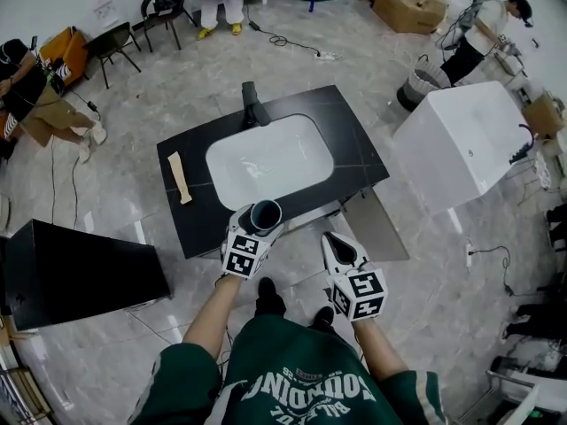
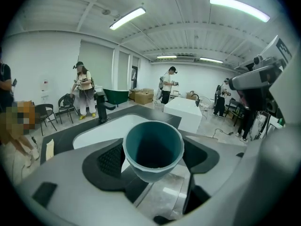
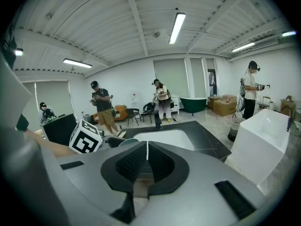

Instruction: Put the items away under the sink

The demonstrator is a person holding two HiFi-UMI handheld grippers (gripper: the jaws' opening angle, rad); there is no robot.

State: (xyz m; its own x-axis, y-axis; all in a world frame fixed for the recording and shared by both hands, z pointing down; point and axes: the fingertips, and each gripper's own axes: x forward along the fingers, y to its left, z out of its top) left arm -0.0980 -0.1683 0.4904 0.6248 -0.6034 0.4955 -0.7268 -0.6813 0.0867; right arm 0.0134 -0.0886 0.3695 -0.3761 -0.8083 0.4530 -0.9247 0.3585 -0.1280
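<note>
A teal cup (image 1: 262, 215) (image 2: 153, 149) sits between the jaws of my left gripper (image 1: 257, 222) (image 2: 153, 157), which is shut on it, mouth toward the camera. I hold it just in front of the black vanity (image 1: 350, 131) with its white sink basin (image 1: 268, 160) and dark faucet (image 1: 252, 104). My right gripper (image 1: 340, 248) (image 3: 146, 163) is shut with nothing between its pads, held beside the left one near the vanity's front edge. A tan flat item (image 1: 180, 176) lies on the countertop left of the basin. The space under the sink is hidden.
A black box (image 1: 75, 273) stands at my left and a white tub (image 1: 461, 140) at my right. Several people, chairs (image 1: 115, 42) and cardboard boxes (image 1: 407, 5) are farther back. Cables run across the floor.
</note>
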